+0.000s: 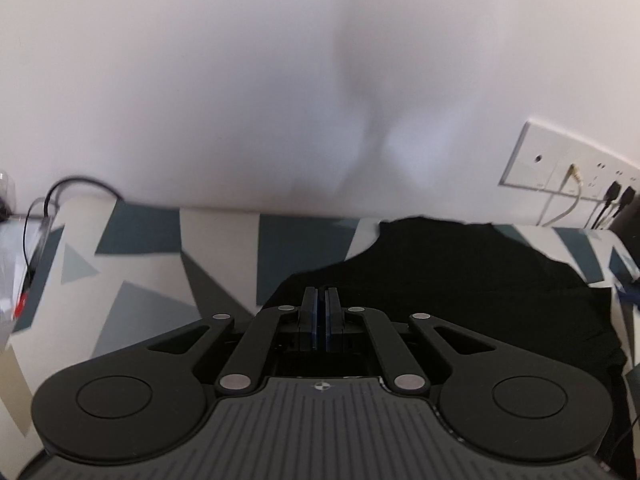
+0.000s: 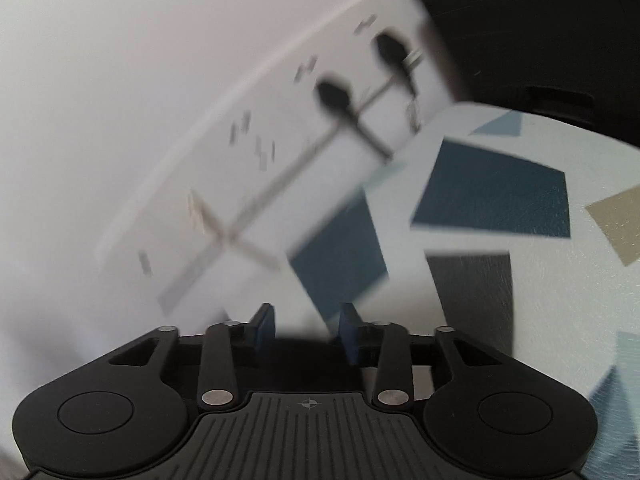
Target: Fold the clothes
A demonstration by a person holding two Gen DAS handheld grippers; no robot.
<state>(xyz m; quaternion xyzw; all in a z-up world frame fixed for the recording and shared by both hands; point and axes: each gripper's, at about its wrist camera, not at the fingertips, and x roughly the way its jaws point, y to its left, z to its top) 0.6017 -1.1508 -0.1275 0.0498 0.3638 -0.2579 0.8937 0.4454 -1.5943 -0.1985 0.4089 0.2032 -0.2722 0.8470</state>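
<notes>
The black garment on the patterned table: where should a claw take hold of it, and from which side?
Probably the thin left edge of the black garment, where it lies flat against the patterned table. Come in low from the left, over bare tabletop, so one finger can slide under that edge. The left claw sits there with jaws together; whether it pinches cloth is unclear. The right claw is open.

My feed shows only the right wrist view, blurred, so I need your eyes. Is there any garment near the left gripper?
Observer: Yes, a black garment lies on the patterned surface, just ahead of the left gripper.
Operator: Is that gripper open?
Observer: No, its jaws are together; whether cloth is pinched between them I cannot tell.
Operator: Anything at the far left over there?
Observer: A thin black cable loops up against the wall at the surface's left end.
</notes>
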